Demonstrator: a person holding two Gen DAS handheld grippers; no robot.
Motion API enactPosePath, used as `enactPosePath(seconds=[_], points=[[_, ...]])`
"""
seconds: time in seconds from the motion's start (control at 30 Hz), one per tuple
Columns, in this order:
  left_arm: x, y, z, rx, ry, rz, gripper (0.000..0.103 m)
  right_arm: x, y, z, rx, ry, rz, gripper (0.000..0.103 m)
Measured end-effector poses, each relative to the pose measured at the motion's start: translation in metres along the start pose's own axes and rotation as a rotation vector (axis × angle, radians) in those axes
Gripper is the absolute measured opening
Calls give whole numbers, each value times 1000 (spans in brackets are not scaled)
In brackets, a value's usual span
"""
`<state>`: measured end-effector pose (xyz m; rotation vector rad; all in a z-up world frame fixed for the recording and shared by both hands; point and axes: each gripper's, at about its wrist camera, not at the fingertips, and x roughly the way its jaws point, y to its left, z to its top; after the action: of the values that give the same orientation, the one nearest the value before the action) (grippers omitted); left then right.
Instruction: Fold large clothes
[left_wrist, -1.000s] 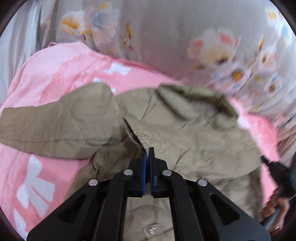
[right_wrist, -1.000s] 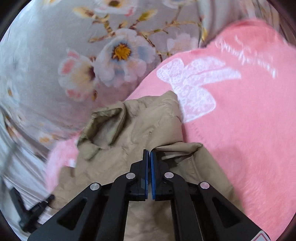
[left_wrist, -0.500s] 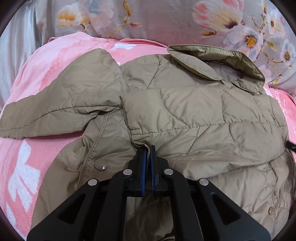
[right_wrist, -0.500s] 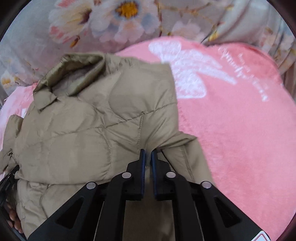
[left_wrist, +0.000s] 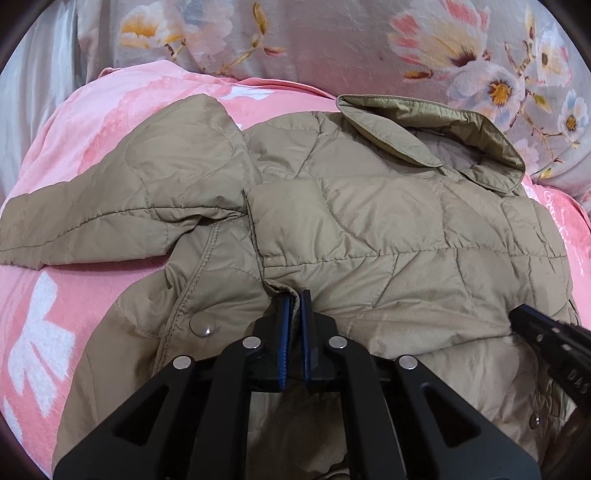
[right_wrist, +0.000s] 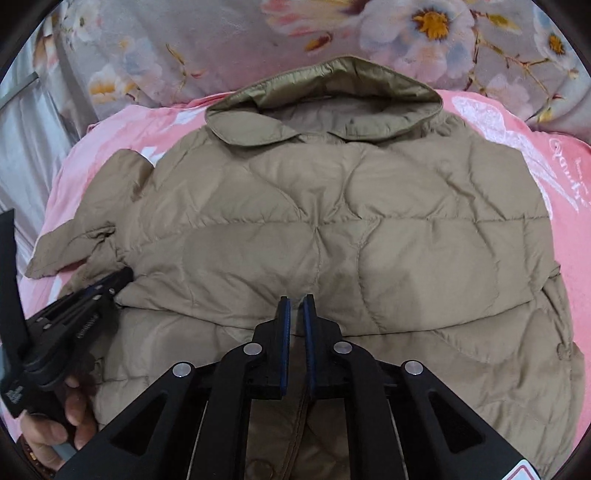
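Observation:
A tan quilted jacket (left_wrist: 369, 221) lies spread on a pink blanket (left_wrist: 92, 147), collar (right_wrist: 325, 92) at the far end and one sleeve (left_wrist: 110, 214) out to the left. Its upper part is folded over the lower part. My left gripper (left_wrist: 294, 301) is shut on the folded edge, with fabric pinched between its blue pads. In the right wrist view it shows at the left (right_wrist: 123, 277). My right gripper (right_wrist: 296, 301) sits at the same edge of the jacket (right_wrist: 332, 221), further right. Its jaws are closing on a thin bit of fabric. It also shows in the left wrist view (left_wrist: 515, 315).
Grey floral bedding (left_wrist: 332, 44) runs beyond the blanket at the far side. A person's hand (right_wrist: 59, 424) holds the left gripper's handle. A snap button (left_wrist: 202, 326) sits on the jacket's lower layer by my left gripper.
The jacket's upper part came down and now lies flat over the lower part. My right gripper slid from the sleeve side toward the jacket's middle and rolled. The left gripper sank, then held still.

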<state>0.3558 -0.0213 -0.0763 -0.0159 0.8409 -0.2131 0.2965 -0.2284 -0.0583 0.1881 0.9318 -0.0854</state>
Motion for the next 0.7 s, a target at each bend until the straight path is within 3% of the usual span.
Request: enactPosePath(seconds=[0.3, 0.4, 0.5, 0.53, 0.57, 0.63, 0.7], points=[[0, 2, 0, -9, 1, -9, 5, 6, 14, -8, -84, -60, -88, 7], [-5, 13, 2, -57, 0, -50, 9, 5, 18, -7, -105, -66, -109, 9], [-31, 58, 2, -218, 4, -206, 25, -16, 20, -13, -112, -65, -151, 26], [-43, 77, 1, -268, -15, -236, 45, -27, 20, -18, -110, -76, -142, 36], [-59, 107, 1, -324, -58, -233, 68, -43, 20, -27, -103, -81, -109, 49], [-78, 157, -1, -411, -113, -149, 91, -62, 19, -42, -86, -84, -62, 58], [-86, 222, -1, -529, -128, -63, 92, -75, 18, -62, -71, -68, -31, 59]])
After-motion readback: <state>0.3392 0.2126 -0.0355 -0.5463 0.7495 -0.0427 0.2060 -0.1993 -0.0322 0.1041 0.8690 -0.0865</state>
